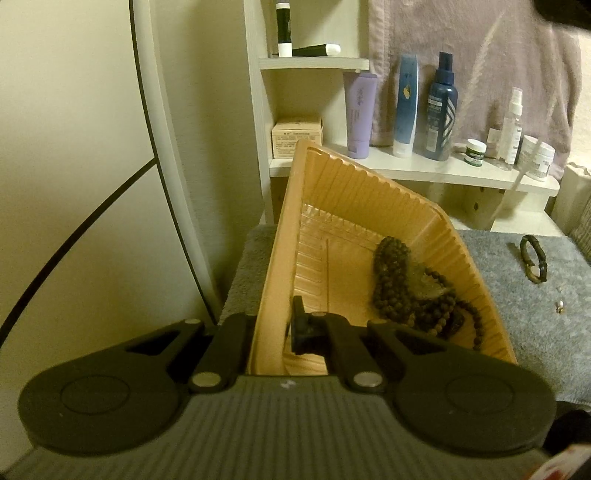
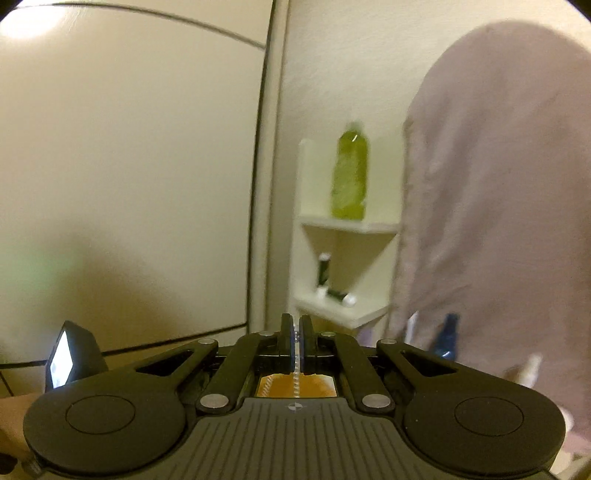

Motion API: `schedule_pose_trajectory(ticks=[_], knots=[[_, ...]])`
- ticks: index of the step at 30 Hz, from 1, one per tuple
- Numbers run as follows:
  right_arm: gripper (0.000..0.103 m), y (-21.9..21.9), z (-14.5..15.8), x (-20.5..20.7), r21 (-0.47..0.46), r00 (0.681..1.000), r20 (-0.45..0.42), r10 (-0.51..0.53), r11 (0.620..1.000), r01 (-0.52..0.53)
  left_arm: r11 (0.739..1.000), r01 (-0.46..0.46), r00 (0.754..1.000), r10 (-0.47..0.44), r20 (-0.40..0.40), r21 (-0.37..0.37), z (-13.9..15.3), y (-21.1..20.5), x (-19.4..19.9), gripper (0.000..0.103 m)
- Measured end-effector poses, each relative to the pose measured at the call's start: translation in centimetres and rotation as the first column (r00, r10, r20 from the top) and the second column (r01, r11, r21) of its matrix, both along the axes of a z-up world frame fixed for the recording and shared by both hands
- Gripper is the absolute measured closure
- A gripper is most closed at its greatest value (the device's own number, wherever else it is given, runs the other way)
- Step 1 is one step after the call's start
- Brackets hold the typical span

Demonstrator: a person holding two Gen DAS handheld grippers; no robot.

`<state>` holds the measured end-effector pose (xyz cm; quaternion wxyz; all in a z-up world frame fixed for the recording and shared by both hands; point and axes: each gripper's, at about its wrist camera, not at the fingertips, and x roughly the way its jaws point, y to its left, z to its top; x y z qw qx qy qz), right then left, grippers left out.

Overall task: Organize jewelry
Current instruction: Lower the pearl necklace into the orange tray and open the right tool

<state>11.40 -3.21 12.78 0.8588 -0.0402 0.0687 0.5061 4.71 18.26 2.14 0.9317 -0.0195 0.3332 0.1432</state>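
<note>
Beads (image 1: 413,291) lie heaped in the tilted tray (image 1: 295,221), at its 4 o'clock corner. The left gripper (image 1: 271,332) is pinched on the tray's near wall. A bracelet (image 1: 533,260) lies on the grey mat (image 1: 535,314) at 3 o'clock. The right gripper (image 2: 296,345), raised, is clamped on a thin chain (image 2: 295,380).

Lighting: dim, warm yellowish indoor light in both views. A bright patch of glare sits on the wall panel (image 2: 33,18) at the upper left of the right wrist view; soft shadow darkens the lower left wall.
Sharpness: left wrist view fairly crisp; the bottles (image 1: 439,107) on the shelf are readable. Right wrist view motion-blurred; green bottle (image 2: 350,177) and hanging cloth (image 2: 498,184) smeared.
Distortion: strong fisheye bowing of straight lines, dark vignetted corners.
</note>
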Motion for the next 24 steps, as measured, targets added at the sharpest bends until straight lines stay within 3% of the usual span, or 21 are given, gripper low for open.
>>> schedule_pose_trajectory(ticks=[11, 18, 20, 22, 24], knots=[[0.101, 2.8, -8.5, 2.0, -0.144, 0.968, -0.249, -0.027, 0.990, -0.009, 1.000, 0.003, 1.000, -0.003, 0.006, -0.004, 0.1, 0.0, -0.1, 0.099], [0.099, 1.7, -9.7, 2.1, -0.149, 0.958, -0.280, -0.054, 0.989, 0.012, 1.000, 0.002, 1.000, -0.002, 0.005, -0.005, 0.2, 0.0, -0.1, 0.099], [0.090, 0.8, -10.0, 2.3, -0.141, 0.954, -0.283, -0.094, 0.988, 0.056, 1.000, 0.002, 1.000, -0.002, 0.005, -0.006, 0.2, 0.0, -0.1, 0.099], [0.055, -0.8, -10.6, 2.2, -0.122, 0.940, -0.302, -0.159, 0.984, 0.127, 1.000, 0.001, 1.000, -0.001, 0.005, -0.006, 0.2, 0.0, -0.1, 0.099], [0.051, -2.6, -11.1, 1.7, -0.108, 0.926, -0.297, -0.235, 0.971, 0.212, 1.000, 0.001, 1.000, -0.001, 0.006, -0.006, 0.2, 0.0, -0.1, 0.099]])
